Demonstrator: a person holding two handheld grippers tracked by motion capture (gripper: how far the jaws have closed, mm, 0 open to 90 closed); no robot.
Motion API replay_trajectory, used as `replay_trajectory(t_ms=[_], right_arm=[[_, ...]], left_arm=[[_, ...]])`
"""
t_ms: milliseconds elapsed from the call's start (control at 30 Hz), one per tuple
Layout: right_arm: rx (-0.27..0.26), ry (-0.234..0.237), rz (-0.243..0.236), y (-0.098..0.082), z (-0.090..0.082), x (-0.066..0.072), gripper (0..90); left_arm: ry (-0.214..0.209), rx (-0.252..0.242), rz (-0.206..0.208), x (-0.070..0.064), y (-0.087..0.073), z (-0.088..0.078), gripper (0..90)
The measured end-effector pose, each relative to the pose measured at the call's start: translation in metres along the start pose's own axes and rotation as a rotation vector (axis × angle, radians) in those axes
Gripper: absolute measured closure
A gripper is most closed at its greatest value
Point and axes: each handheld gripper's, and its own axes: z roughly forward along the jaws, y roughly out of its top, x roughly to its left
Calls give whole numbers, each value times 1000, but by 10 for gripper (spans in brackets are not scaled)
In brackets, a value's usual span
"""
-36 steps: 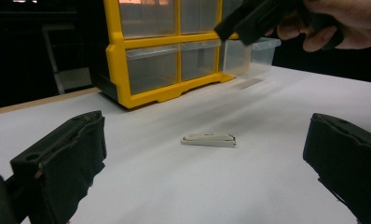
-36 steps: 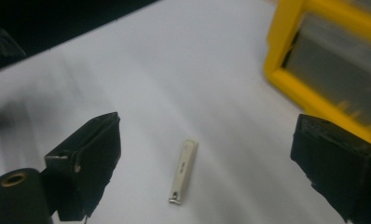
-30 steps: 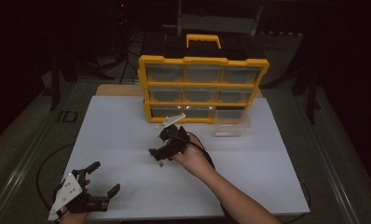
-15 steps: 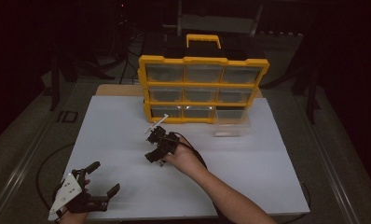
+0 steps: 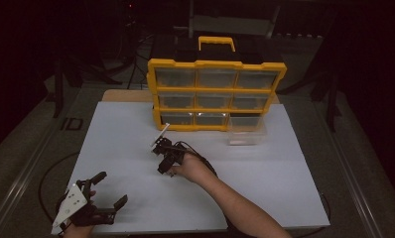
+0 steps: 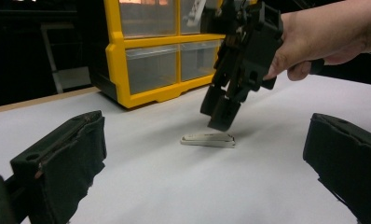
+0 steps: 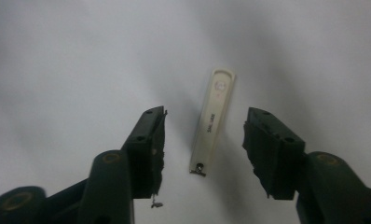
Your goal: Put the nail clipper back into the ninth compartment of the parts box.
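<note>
A slim cream-white nail clipper (image 7: 214, 116) lies flat on the white table (image 5: 121, 134); in the left gripper view the clipper (image 6: 208, 139) sits mid-table. My right gripper (image 7: 207, 135) points down just above it. Its jaws have just been closing and now stand half apart on either side of the clipper, clear of it. From the side, the right gripper (image 6: 219, 112) hangs a little above the clipper. In the high view the right gripper (image 5: 162, 166) is near the table's middle. My left gripper (image 5: 111, 188) rests wide open at the front left corner, holding nothing.
A yellow drawer organizer (image 5: 215, 94) with a handle stands at the back of the table. One clear drawer (image 5: 246, 131) sits pulled out on the table in front of its right side. A black cable (image 5: 205, 158) trails from the right gripper.
The right hand has moved left and lower, away from the organizer, and its jaws have narrowed. The left gripper has stayed put.
</note>
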Motion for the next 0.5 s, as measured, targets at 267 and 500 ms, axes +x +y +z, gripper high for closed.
replay_trajectory(t_ms=[267,500], right_arm=[[57,-15,10,2,10,3,640],[93,-43,4,4,18,5,716]], left_arm=[[1,1,0,0,0,0,5],[-1,4,0,0,0,0,5]])
